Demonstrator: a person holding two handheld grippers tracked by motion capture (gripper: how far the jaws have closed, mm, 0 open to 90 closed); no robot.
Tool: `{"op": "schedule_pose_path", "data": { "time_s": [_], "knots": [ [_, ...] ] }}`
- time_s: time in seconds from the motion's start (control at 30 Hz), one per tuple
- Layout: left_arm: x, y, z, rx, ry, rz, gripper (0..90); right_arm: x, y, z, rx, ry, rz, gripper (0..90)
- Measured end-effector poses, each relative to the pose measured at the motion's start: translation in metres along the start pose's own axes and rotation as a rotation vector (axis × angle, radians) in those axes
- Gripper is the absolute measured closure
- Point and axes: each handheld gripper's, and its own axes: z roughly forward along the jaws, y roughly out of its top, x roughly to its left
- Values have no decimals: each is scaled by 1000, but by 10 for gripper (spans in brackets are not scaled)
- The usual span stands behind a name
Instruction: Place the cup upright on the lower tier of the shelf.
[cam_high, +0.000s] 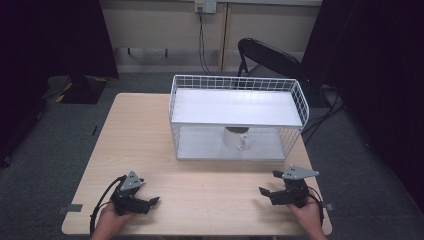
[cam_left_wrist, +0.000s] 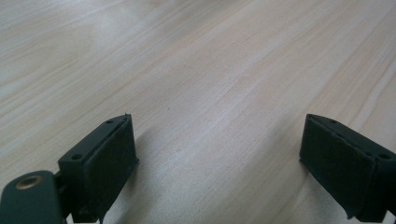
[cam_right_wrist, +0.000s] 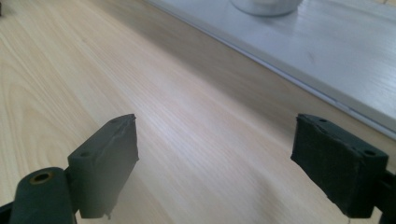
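Your mug (cam_high: 237, 138) is white and glazed, standing on the lower white shelf (cam_high: 200, 145) of the wire rack (cam_high: 172, 100), roughly at the middle of that shelf and tucked beneath the upper shelf (cam_high: 235, 106), which hides its top. Its handle points toward the front right, and it looks level rather than tipped, though you cannot tell from the high view whether it stands mouth up or mouth down. In your right gripper view, its rounded base (cam_right_wrist: 266, 6) shows on the shelf's pale board (cam_right_wrist: 327, 56), set back from the front edge.

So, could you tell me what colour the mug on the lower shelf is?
White mug, best seen in the high view.
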Motion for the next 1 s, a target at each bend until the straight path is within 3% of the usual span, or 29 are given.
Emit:
{"op": "schedule_pose_path", "data": {
  "time_s": [0.33, 0.47, 0.63, 1.0],
  "knots": [
    [0, 0, 0, 0, 0, -1, 101, -18, -22, -3, 50, -31, 35, 137],
    [0, 0, 0, 0, 1, -1, 101, -22, -27, -4, 67, -57, 14, 147],
    [0, 0, 0, 1, 1, -1, 101, -25, -28, -4, 120, -68, -12, 150],
    [0, 0, 0, 0, 2, -1, 101, -26, -28, -3, 127, -68, 6, 130]
  ]
}}
